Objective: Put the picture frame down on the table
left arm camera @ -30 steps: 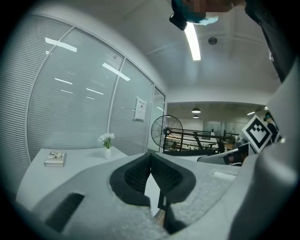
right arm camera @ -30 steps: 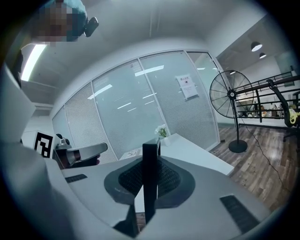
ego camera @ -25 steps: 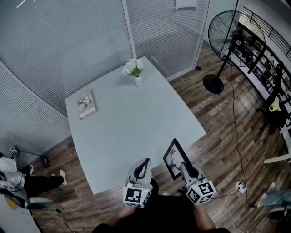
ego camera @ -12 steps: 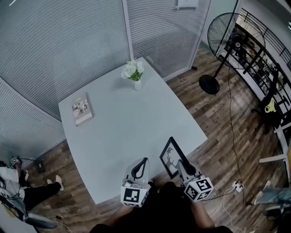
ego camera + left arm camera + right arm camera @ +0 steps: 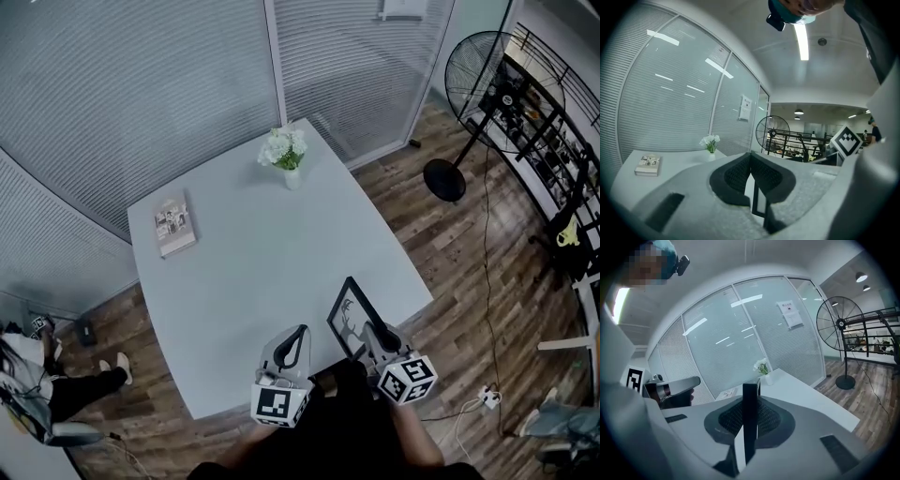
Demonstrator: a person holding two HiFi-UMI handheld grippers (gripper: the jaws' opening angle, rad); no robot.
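My right tongs (image 5: 372, 336) are closed on the picture frame (image 5: 349, 317). In the right gripper view the black edge of the frame stands between the two pads, which press on it from either side. My left tongs (image 5: 292, 349) hold nothing, and their pads meet at the tips. They hang just beside the right tongs, at the near edge of the bench (image 5: 253, 281).

The frame is in the air over the near right corner of the bench and does not touch it. The step in hand, as I judge it, is the carry-in before the set-down.

Procedure:
1. Bring the frame further in over the bare middle of the bench, well apart from the book (image 5: 174, 225) and the vase of flowers (image 5: 286, 155) at the far side.
2. Lower until one edge of the frame meets the surface.
3. Tip the frame over that edge until it lies flat or rests stable.
4. Part the pads only once the bench bears the frame.
5. Hold the left tongs clear of the frame's path.

Orientation: the frame stands on edge, and the right tongs grip it at its near lower part. Its plane runs along the line the tongs point. The pictured face, a dark figure on white, is turned toward my left and partly upward. The long axis appears to rise up and away from the pads, though the head view foreshortens it, so this is a judgement.
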